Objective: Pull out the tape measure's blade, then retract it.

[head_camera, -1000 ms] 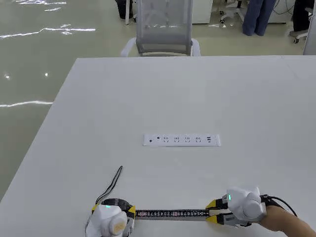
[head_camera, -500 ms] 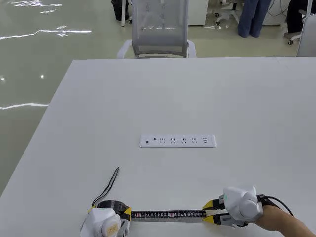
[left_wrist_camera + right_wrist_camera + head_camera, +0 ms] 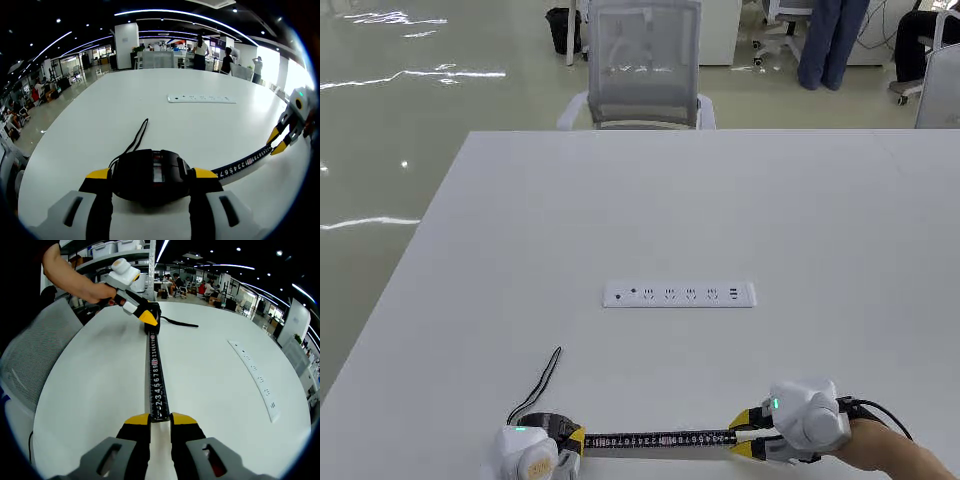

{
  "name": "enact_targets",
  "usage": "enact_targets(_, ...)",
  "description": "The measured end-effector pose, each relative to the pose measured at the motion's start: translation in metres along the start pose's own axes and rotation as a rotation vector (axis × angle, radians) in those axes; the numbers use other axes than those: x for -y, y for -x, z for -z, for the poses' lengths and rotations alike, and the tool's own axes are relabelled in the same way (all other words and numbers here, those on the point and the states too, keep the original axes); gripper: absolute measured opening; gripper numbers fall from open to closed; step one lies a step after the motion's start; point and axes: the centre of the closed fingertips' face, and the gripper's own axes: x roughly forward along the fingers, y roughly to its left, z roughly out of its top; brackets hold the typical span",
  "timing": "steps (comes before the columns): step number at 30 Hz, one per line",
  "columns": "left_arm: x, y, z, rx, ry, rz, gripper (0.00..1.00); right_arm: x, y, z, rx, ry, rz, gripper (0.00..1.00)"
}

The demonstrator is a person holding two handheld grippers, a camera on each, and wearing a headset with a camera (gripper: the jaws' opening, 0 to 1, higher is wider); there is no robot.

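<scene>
A black tape measure case (image 3: pixel 152 175) with a black wrist strap (image 3: pixel 136 140) sits on the white table, and my left gripper (image 3: pixel 151 173) is shut on it from both sides. Its blade (image 3: pixel 156 375) lies drawn out flat along the table, numbers up. My right gripper (image 3: pixel 160 418) is shut on the blade's end. In the head view the case (image 3: pixel 552 428) and left gripper (image 3: pixel 565 436) are at the near left. From there the blade (image 3: pixel 660 439) runs right to the right gripper (image 3: pixel 740 436).
A white power strip (image 3: pixel 680 295) lies mid-table beyond the blade. A grey mesh chair (image 3: pixel 643 62) stands at the table's far edge. People stand in the far background. The table's near edge runs just below both grippers.
The head camera has tilted a little. Both grippers keep their hold and the drawn-out blade looks about the same length.
</scene>
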Motion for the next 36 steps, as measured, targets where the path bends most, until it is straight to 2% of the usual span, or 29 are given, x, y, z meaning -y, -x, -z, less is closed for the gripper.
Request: enact_targets(36, -0.002, -0.001, 0.0, -0.01, 0.039, 0.05, 0.58, 0.002, -0.003, -0.018, -0.007, 0.021, -0.014, 0.13)
